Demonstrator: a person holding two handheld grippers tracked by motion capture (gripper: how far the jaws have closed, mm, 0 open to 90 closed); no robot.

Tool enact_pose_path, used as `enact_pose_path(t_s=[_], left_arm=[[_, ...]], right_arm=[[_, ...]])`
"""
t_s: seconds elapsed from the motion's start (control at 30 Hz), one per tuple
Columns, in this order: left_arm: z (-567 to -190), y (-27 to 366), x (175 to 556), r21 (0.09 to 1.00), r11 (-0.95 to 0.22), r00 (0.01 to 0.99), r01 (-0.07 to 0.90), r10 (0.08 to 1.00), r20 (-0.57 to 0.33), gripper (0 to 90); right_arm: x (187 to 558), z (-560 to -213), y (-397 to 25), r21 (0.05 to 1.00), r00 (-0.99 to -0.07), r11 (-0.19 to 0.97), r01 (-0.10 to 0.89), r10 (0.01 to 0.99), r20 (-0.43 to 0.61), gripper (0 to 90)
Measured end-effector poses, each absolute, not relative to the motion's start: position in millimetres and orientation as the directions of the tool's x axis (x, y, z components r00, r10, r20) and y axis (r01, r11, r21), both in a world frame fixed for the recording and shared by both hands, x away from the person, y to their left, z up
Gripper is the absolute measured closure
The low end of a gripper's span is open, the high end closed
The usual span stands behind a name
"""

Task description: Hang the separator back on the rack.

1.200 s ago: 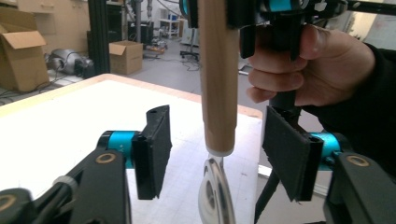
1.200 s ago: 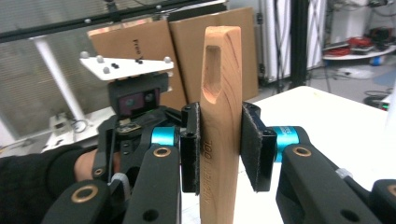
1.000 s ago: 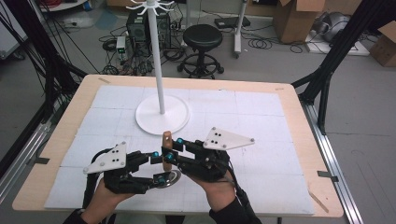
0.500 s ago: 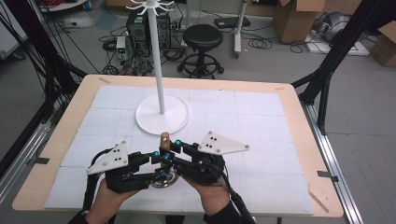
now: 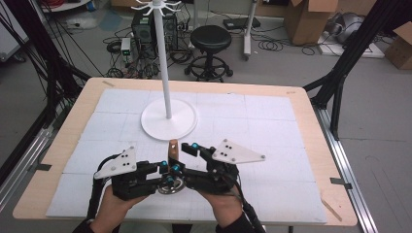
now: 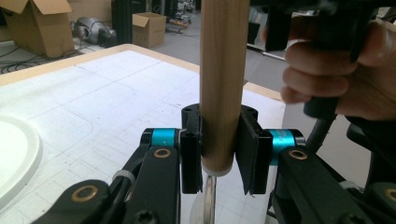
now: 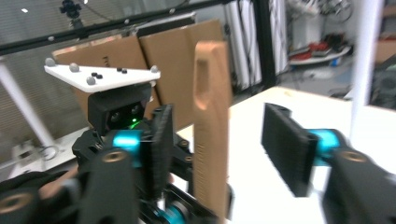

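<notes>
A utensil stands upright with a wooden handle [image 5: 173,147] above a round metal part [image 5: 170,187] resting near the mat. My left gripper [image 5: 166,169] is shut on the lower end of the handle [image 6: 221,84], its pads [image 6: 191,158] pressing both sides, and the metal ring [image 6: 208,201] hangs below. My right gripper [image 5: 184,156] is open, and the slotted handle [image 7: 212,126] stands between its spread jaws without touching either. The left gripper [image 7: 119,121] shows just behind the handle there.
A white stand with a round base [image 5: 168,120] and a tall pole [image 5: 163,53] sits on the white mat [image 5: 272,126], just beyond the grippers. Its base edge [image 6: 14,158] and pole [image 7: 366,56] are close by. A stool and boxes stand beyond the table.
Both hands have shifted only slightly. The right gripper's plate has sunk a little toward me. The handle stays upright in the left gripper.
</notes>
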State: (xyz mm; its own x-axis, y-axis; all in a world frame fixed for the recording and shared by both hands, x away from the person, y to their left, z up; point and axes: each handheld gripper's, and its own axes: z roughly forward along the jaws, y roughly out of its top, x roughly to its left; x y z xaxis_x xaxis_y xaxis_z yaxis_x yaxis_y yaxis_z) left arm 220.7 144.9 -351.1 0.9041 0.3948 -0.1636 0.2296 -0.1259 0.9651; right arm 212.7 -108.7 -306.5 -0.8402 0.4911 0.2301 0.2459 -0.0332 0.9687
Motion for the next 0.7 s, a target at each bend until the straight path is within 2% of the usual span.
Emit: enact_pose_path(t_s=[0.07,0.13,0.3,0.43,0.6,0.7], left_arm=[[-350.9,147.5,222.8,0.964,-0.123,0.904,0.234,0.394,-0.169,72.6],[-349.9,151.1,226.4,0.964,-0.113,0.901,0.241,0.394,-0.179,72.6],[-343.7,158.7,242.7,0.965,-0.075,0.891,0.252,0.406,-0.201,72.6],[-333.6,159.9,259.4,0.971,-0.051,0.887,0.235,0.419,-0.193,72.7],[-309.7,158.2,285.9,0.974,-0.048,0.879,0.221,0.442,-0.178,72.7],[-294.2,157.3,305.4,0.971,-0.055,0.875,0.233,0.447,-0.185,72.7]], right_arm=[[209.9,-306.1,-123.4,0.974,-0.841,-0.048,0.220,0.497,0.215,36.6],[204.3,-307.1,-142.4,0.982,-0.822,-0.042,0.182,0.541,0.175,29.7],[197.4,-321.2,-197.8,0.987,-0.740,0.074,0.139,0.671,0.054,19.9],[197.1,-337.6,-234.8,0.985,-0.679,0.028,0.170,0.728,0.097,19.7],[202.0,-344.0,-256.4,0.976,-0.638,0.133,0.175,0.770,0.009,16.3],[203.6,-347.3,-262.2,0.973,-0.633,0.144,0.178,0.774,0.001,16.3]])
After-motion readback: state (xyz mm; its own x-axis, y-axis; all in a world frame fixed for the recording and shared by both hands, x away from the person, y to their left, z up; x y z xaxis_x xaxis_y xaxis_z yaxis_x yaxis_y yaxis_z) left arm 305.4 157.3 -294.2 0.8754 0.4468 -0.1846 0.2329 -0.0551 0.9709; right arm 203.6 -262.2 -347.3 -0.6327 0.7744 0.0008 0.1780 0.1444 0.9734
